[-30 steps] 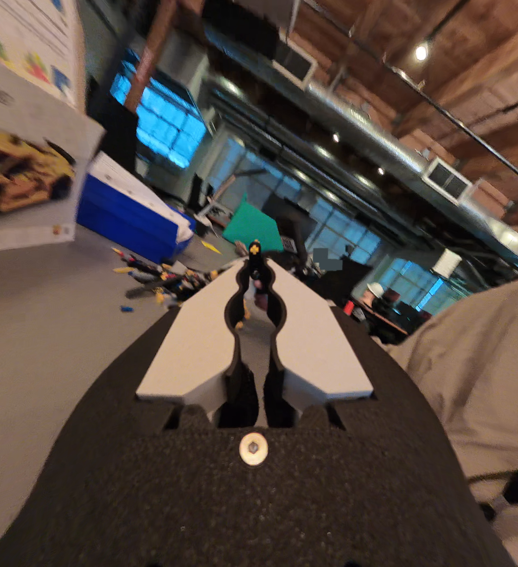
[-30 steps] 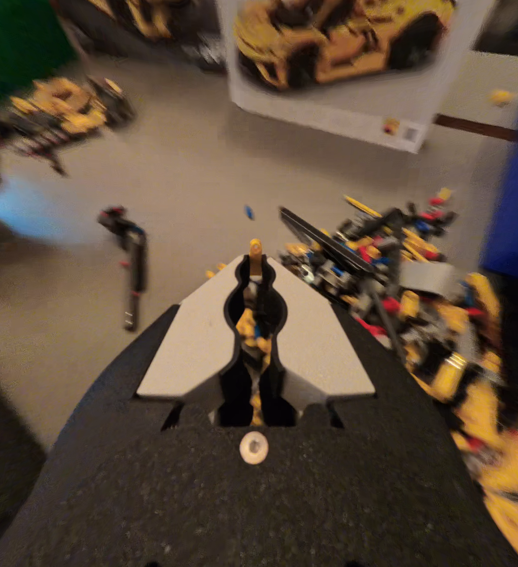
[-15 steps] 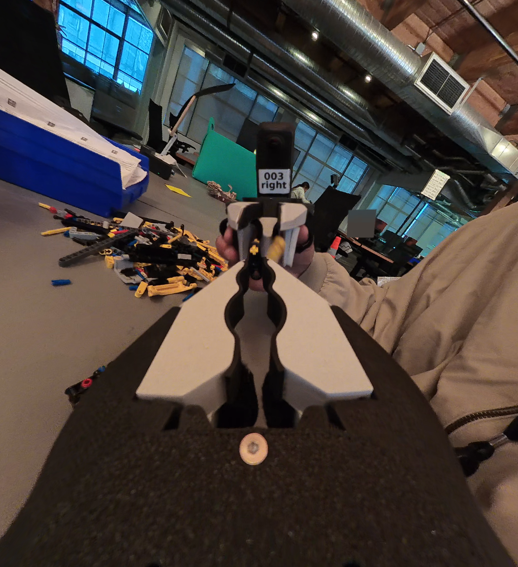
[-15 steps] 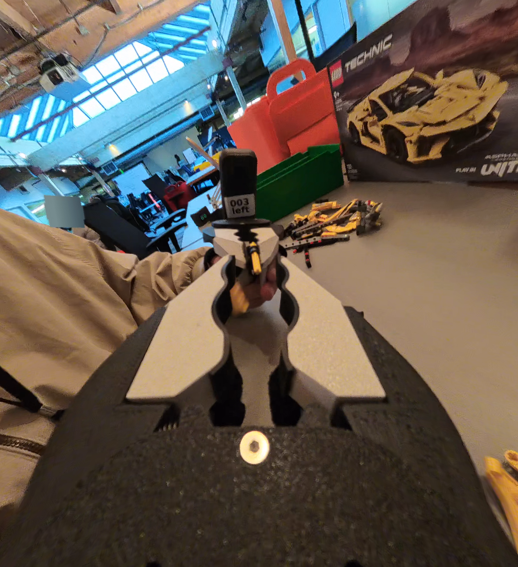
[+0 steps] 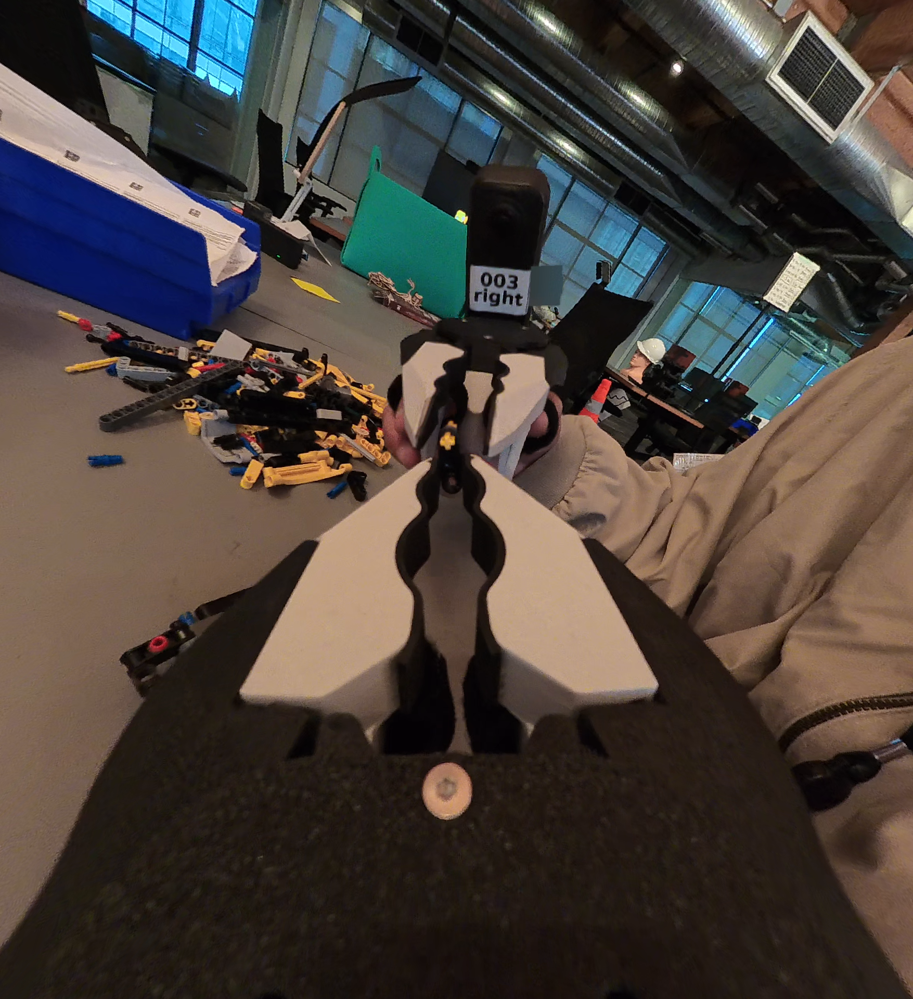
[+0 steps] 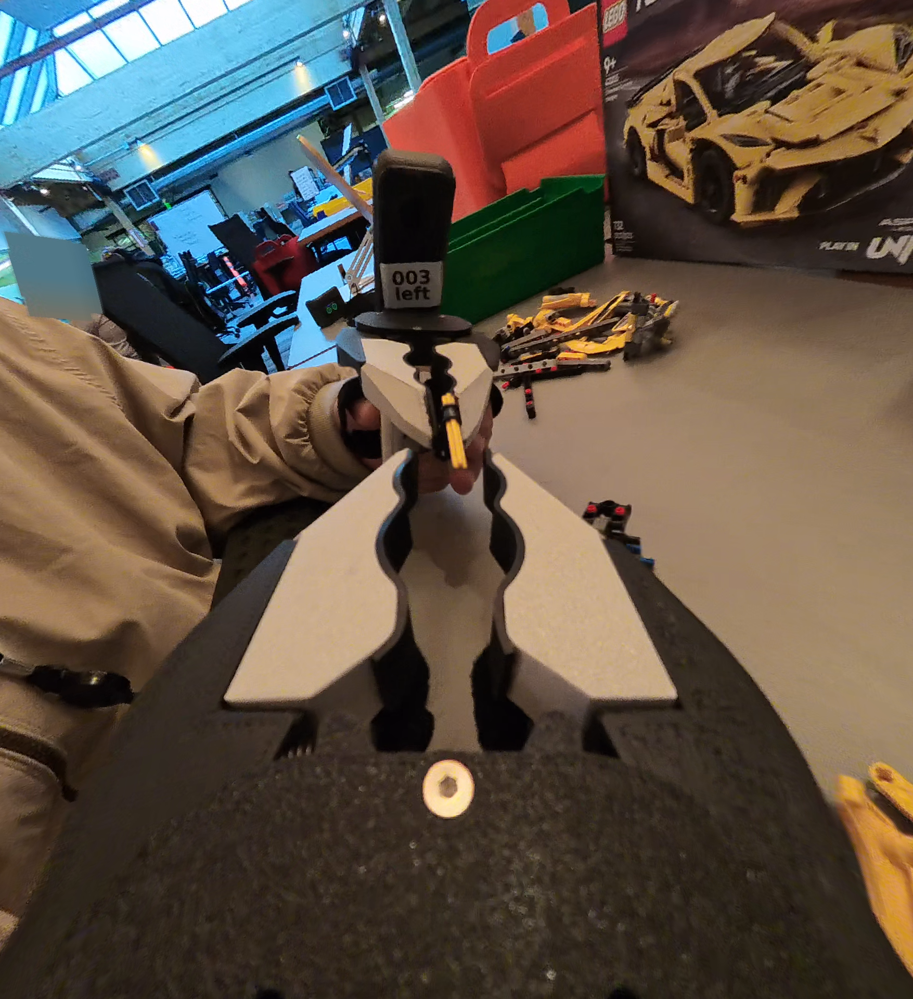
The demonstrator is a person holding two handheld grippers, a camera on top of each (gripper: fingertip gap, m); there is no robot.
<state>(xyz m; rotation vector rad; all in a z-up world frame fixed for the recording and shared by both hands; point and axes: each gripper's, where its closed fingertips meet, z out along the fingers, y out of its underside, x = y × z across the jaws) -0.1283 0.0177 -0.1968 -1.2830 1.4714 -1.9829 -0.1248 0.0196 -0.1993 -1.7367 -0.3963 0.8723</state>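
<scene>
My left gripper (image 5: 451, 467) is shut on a small black piece with a yellow axle (image 5: 446, 442) that sticks out past its tips. It is held above the grey table (image 5: 65, 540). My right gripper (image 6: 448, 470) faces it tip to tip, very close. Its jaws stand apart with nothing showing between them. In the right wrist view the yellow axle (image 6: 454, 440) points toward the gap between my right fingers. A hand in a beige sleeve (image 6: 200, 432) holds each gripper.
A pile of loose black and yellow pieces (image 5: 281, 411) lies beside a blue bin (image 5: 92, 238). A black and red piece (image 5: 157, 648) lies by the left gripper. A part-built yellow assembly (image 6: 589, 330), green tray (image 6: 524, 243), orange case (image 6: 524, 108) and car box (image 6: 778, 135) stand farther off. My two grippers' fingertips are within a few centimetres of each other.
Both grippers swung up from the table to face each other and have drawn closer. The right gripper opened, and the yellow piece it held no longer shows.
</scene>
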